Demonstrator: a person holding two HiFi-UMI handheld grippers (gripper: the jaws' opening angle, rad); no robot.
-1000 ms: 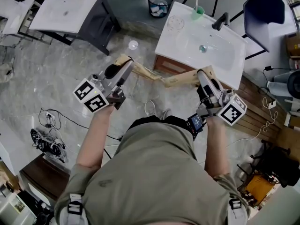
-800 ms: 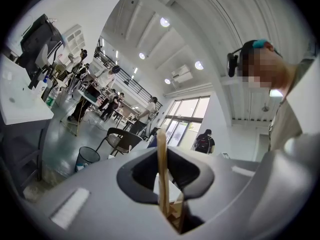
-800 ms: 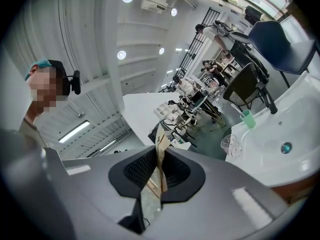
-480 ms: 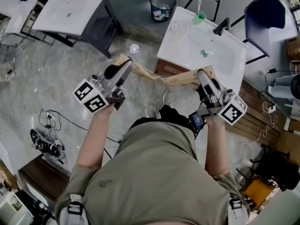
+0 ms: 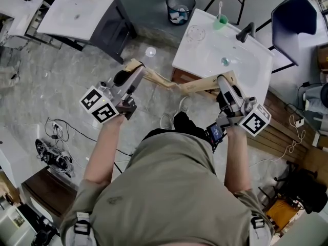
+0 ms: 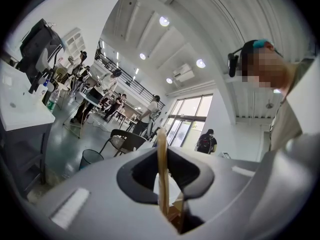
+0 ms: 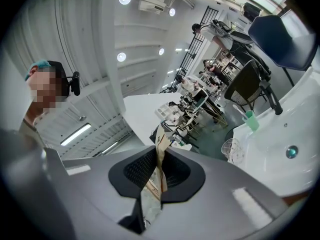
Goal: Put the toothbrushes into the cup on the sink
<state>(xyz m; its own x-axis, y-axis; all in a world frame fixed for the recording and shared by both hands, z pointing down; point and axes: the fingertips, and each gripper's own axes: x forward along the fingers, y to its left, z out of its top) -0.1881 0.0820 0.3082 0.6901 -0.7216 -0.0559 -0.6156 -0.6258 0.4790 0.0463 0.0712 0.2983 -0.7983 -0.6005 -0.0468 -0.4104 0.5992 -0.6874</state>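
Observation:
My left gripper (image 5: pixel 135 75) is shut on a long tan paper toothbrush packet (image 5: pixel 156 78) that points right, toward the sink. In the left gripper view the packet (image 6: pixel 162 159) stands edge-on between the jaws. My right gripper (image 5: pixel 223 81) is shut on a second tan packet (image 5: pixel 197 86), seen pinched upright (image 7: pixel 160 156) in its own view. Both hang over the floor, short of the white sink (image 5: pixel 246 65). At the sink's far edge a green cup (image 5: pixel 221 20) (image 7: pixel 250 120) holds a white toothbrush. A clear glass (image 5: pixel 195 33) stands to the cup's left.
A black faucet (image 5: pixel 246 32) stands to the right of the green cup. A mesh bin (image 5: pixel 180 7) sits beyond the sink and a dark chair (image 5: pixel 292 14) to its right. Another washbasin unit (image 5: pixel 77 14) is far left. Cables (image 5: pixel 51 152) lie on the floor at left.
The sink has drifted slightly right and up in the head view and a shoe now shows below the packets. Both grippers keep their pose and their hold.

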